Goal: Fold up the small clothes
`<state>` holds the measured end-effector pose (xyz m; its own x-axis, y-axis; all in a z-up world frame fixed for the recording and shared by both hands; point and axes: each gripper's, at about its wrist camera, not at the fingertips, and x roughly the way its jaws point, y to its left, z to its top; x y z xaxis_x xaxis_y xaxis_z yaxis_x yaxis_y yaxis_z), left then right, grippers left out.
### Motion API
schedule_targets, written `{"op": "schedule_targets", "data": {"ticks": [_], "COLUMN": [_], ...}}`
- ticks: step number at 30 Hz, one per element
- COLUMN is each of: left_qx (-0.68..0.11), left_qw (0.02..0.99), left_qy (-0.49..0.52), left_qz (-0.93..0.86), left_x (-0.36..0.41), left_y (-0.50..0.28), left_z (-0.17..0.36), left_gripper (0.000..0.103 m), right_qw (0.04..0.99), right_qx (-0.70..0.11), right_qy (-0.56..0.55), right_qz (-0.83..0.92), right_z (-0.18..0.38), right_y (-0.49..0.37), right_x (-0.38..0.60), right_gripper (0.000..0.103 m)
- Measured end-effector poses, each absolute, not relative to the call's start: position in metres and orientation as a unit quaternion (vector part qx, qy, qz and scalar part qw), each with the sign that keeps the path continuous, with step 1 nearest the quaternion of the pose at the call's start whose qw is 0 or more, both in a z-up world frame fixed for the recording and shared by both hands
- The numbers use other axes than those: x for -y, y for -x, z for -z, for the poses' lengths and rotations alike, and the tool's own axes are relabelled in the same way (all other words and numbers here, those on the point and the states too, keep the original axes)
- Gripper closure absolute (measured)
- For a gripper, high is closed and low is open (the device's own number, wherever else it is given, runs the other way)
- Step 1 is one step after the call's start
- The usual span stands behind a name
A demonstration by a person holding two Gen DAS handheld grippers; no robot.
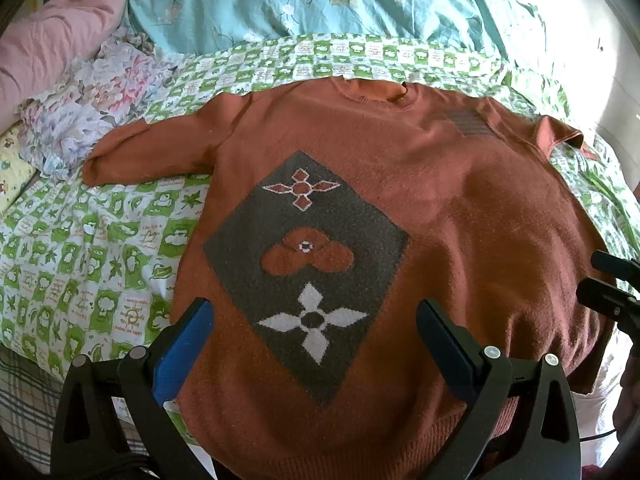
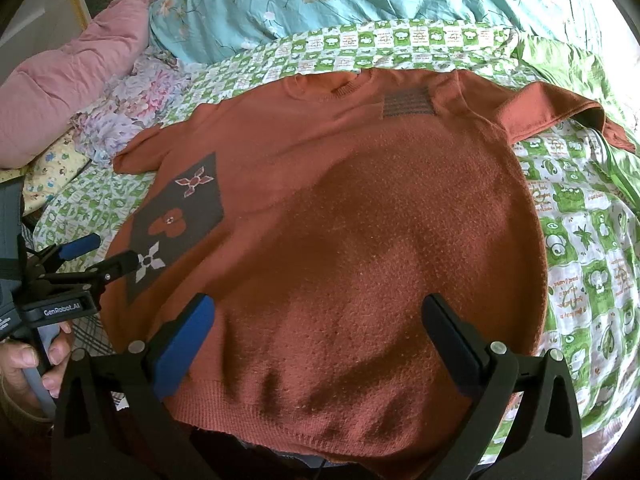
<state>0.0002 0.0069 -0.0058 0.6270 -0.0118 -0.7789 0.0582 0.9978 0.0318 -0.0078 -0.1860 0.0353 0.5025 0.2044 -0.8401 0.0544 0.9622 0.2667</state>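
**Sweater laid flat, both grippers spread, no fold started**

The rust-orange sweater (image 1: 400, 184) lies face up and flat across the green-checked sheet (image 1: 80, 248), filling the centre of both views, collar toward the top of the frame, hem at the bottom under your tools. Sleeves are spread to the sides, so it looks laid out ready for a first fold; I'd judge nothing is folded yet.

Your left gripper (image 1: 316, 336) hangs over the lower part of the grey diamond patch (image 1: 308, 256), jaws spread wide, nothing between them, pads not pressing the knit. Your right gripper (image 2: 320, 332) is the same: jaws wide apart above the plain orange body near the hem (image 2: 320, 412), pinching nothing. Both tilt down toward the cloth, likely lining up on the bottom edge.

View differences: the left wrist view shows the diamond patch full on and the picture-left sleeve (image 1: 152, 148) whole; only the tips of the other tool show at its right edge. The right wrist view pushes the patch to the left, shows the picture-right sleeve (image 2: 560, 112) out to the cuff, and catches your hand (image 2: 28, 364) on the left tool's handle at lower left.

Beyond the sweater: teal floral bedding (image 1: 320, 0) along the top, pink quilt (image 2: 60, 80) upper left.
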Motion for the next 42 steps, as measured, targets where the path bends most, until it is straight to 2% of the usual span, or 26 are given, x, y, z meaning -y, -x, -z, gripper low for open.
{"op": "schedule_targets", "data": {"ticks": [28,42], "left_qx": [-0.437,-0.413], "left_qw": [0.899,0.91], "left_qy": [-0.03,-0.027], "left_qz": [0.017,0.024], "left_x": [-0.002,-0.002], "left_y": [-0.003,-0.016], "left_z": [0.005,0.002], "left_gripper": [0.002,0.002], "right_qw": [0.857,0.86], "right_qx": [-0.496,-0.483], "right_qy": [-0.134,-0.159], "right_qz": [-0.046,-0.042], "right_z": [-0.037,-0.039], "right_y": [0.009,0.001], "right_x": [0.179,0.2], "right_gripper": [0.0,0.0]}}
